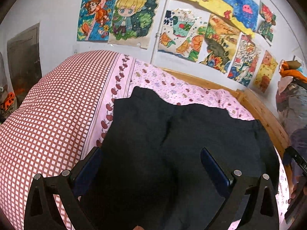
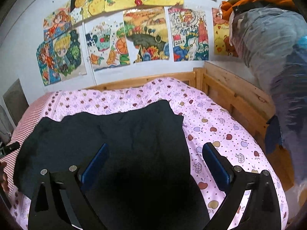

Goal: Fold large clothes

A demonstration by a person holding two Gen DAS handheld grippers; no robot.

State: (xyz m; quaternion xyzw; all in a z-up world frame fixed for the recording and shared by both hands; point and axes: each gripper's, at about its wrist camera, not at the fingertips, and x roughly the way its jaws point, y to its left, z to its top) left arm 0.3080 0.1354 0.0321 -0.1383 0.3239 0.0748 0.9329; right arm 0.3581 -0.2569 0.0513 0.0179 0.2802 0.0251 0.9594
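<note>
Soft daylight, fisheye-warped, slightly blurred

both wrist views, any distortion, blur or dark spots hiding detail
Left wrist view: strong fisheye bowing of the wooden bed frame, and the dark garment is nearly featureless. Right wrist view: same bowing, the garment is crushed to black low in the frame, and the hanging clothes look soft.
</note>
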